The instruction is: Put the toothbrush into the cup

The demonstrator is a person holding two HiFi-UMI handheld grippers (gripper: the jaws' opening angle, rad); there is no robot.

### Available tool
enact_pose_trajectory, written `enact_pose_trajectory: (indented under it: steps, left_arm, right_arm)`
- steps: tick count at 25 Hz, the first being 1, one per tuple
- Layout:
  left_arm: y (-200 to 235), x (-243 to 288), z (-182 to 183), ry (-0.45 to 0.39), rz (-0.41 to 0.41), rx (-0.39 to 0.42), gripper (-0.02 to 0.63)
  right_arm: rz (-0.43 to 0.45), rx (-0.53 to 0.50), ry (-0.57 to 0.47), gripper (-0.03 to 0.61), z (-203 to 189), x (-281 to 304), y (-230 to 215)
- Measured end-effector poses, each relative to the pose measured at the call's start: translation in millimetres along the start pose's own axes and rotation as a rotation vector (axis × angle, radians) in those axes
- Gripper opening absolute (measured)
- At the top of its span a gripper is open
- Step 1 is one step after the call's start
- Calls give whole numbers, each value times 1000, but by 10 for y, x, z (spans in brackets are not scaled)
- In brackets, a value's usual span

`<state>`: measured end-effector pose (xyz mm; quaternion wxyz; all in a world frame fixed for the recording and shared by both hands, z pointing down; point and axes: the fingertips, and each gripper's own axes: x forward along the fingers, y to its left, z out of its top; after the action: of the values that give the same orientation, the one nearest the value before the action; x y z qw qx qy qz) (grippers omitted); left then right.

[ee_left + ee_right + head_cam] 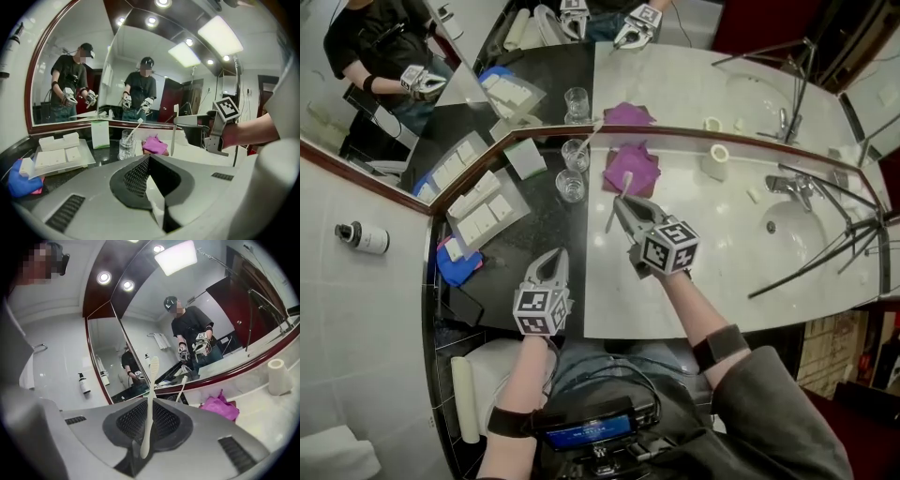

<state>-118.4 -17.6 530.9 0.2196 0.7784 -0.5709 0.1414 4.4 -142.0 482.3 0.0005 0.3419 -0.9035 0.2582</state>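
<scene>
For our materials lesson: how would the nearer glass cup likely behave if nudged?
The cup looks like clear glass: probably stiff, smooth, breakable. It is short and upright on the glossy counter, so a nudge would likely slide it rather than tip it.

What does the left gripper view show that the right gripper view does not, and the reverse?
Only the left gripper view: the tray of white packets, the blue cloth and the right gripper seen from the side. Only the right gripper view: the paper roll. Both: the toothbrush clamped in the right gripper's jaws, the purple cloth and the mirror.
</scene>
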Motion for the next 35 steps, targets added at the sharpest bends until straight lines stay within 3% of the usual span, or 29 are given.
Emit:
enact_pose_trajectory:
  steps: [14,25,35]
  left_arm:
    - [568,662,114,-26,10,24,3]
    - [781,939,-81,-33,1,-29,3]
    - [1001,967,-216,-26,8,-73,3]
  right_arm:
    - [33,0,-90,51,210,1236,-241]
    - [-39,-3,-73,51,-146,1707,-432]
    - [-89,0,25,55,-523,1865,-535]
